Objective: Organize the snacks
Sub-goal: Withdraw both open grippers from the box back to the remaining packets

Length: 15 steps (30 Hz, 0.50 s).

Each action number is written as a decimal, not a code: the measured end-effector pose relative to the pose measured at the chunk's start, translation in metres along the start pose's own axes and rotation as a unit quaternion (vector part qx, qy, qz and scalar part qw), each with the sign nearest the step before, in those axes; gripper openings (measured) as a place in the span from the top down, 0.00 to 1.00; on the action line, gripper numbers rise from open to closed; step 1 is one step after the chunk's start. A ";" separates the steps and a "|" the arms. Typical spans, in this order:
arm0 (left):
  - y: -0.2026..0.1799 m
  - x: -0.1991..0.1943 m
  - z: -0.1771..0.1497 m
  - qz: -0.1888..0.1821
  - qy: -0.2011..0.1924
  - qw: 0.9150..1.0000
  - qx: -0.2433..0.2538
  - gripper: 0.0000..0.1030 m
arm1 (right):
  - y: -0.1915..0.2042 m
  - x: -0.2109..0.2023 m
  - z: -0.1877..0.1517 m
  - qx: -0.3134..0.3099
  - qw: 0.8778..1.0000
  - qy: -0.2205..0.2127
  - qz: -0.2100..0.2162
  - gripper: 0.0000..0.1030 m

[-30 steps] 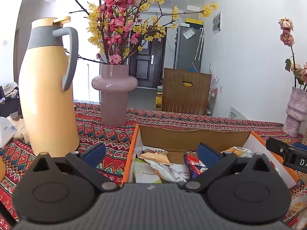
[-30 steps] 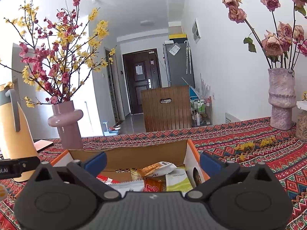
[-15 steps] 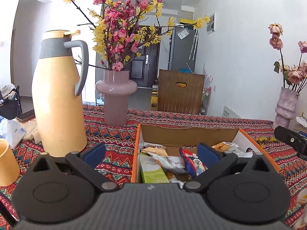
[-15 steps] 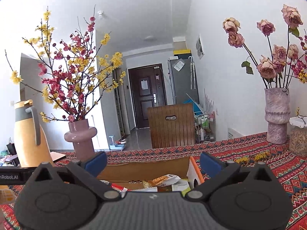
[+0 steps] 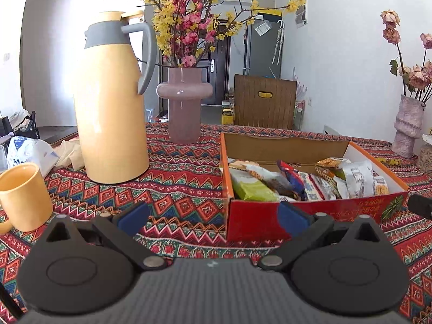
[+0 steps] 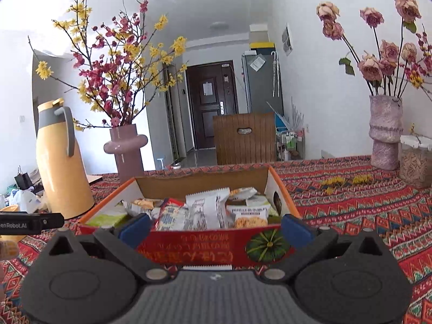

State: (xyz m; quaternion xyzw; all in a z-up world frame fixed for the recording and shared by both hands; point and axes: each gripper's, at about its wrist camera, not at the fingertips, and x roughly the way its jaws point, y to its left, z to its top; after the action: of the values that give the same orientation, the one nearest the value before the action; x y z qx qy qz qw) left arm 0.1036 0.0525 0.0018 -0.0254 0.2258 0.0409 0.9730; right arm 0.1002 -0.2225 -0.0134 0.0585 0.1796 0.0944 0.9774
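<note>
A red cardboard box stands open on the patterned tablecloth, filled with several snack packets. My left gripper is open and empty, just in front of the box's near left corner. My right gripper is open too, nothing between its fingers, facing the box's red front wall from close by. Part of the left tool shows at the left edge of the right wrist view.
A tall yellow thermos jug and a yellow mug stand left of the box. A pink vase with blossom branches is behind. At the right stand a textured vase with dried roses and a jar.
Both grippers have pulled back toward me and away from above the box; its red front wall now shows in both views. The mug has come into the left view.
</note>
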 end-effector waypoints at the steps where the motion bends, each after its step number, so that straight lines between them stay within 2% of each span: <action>1: 0.002 0.003 -0.005 0.002 0.003 1.000 0.002 0.00 | 0.000 0.001 -0.005 0.002 1.000 0.009 -0.001 0.00; 5: 0.005 0.016 -0.025 0.008 0.022 1.000 0.005 0.00 | 0.001 0.004 -0.024 0.009 0.999 0.045 -0.013 0.00; 10: 0.012 0.022 -0.026 -0.004 0.037 0.999 -0.011 0.00 | 0.004 0.010 -0.031 0.022 0.997 0.073 -0.016 0.00; 15: 0.017 0.023 -0.027 -0.007 0.039 0.999 -0.029 0.00 | 0.018 0.023 -0.032 0.000 0.993 0.112 -0.032 0.00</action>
State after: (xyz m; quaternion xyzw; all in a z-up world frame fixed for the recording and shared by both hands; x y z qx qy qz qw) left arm 0.1112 0.0696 -0.0329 -0.0569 0.2624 0.0398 0.9625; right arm 0.1068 -0.1973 -0.0485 0.0414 0.2898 0.0693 0.9537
